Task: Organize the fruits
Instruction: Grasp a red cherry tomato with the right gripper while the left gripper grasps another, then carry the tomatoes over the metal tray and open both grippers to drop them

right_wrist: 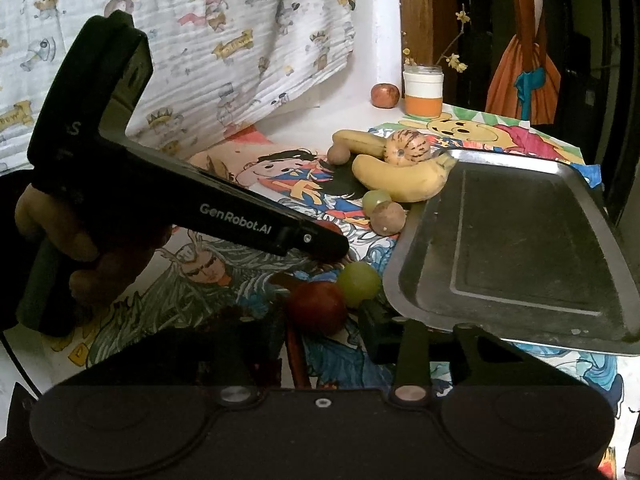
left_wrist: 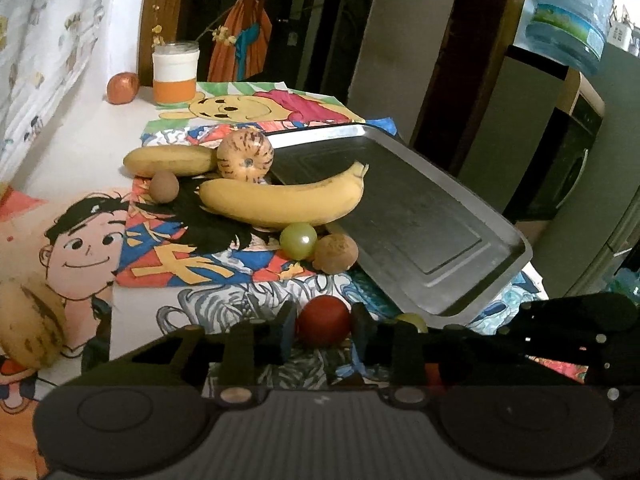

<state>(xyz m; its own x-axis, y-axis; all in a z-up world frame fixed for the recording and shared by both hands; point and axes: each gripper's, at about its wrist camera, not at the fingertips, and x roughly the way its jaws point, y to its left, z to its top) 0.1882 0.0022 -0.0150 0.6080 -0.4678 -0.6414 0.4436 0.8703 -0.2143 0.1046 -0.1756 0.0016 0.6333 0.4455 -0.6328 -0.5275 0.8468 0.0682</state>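
Your left tool (left_wrist: pixel 323 330) is clenched on the red fruit (left_wrist: pixel 323 326) at the table's near edge. The tray (left_wrist: pixel 404 216) lies just right and ahead of it. Your right tool (right_wrist: pixel 332 320) stands released, beside the same fruit.
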